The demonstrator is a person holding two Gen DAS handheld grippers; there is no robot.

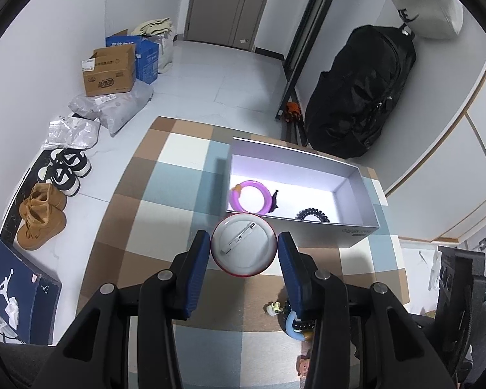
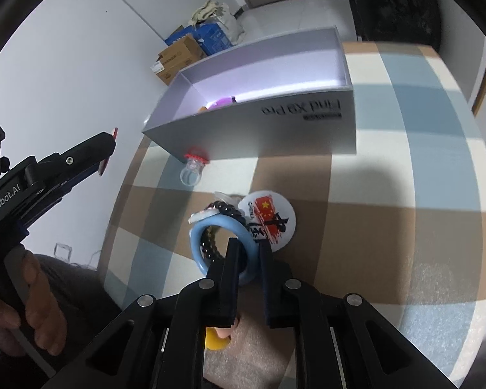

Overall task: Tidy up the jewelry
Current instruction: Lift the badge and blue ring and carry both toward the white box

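Two grippers worked over a checked tablecloth (image 2: 388, 175) in brown, blue and cream. The left gripper (image 1: 244, 248) was clamped on a round pin badge (image 1: 243, 243), held back side up so that its metal pin showed, with a blue-padded finger against each edge. It hovered at the near wall of a grey cardboard box (image 1: 359, 194), an open box standing on the cloth. Inside the box lay a purple bangle (image 1: 251, 197) at the left end, a small black clip just beside it, and a dark coiled hair tie (image 1: 312, 214) toward the middle.

The right gripper (image 2: 248, 253) stood nearly closed around the rim of a light blue bangle (image 2: 197, 243) (whether the pads actually pressed on it could not be told). A string of dark beads (image 2: 225, 209) lay across and through that bangle, touching it, and a white badge with a red flag design (image 2: 269, 218) lay face up just beside both. Nearer the box, a clear ring with a red top (image 2: 192, 168) rested on the cloth at the foot of the box's outer wall.

A hand (image 2: 39, 311) gripped the left tool's handle at the edge of the right wrist view. Shoes (image 1: 42, 217), cardboard cartons (image 1: 110, 71) and a black bag (image 1: 363, 94) stood on the floor beyond the table.
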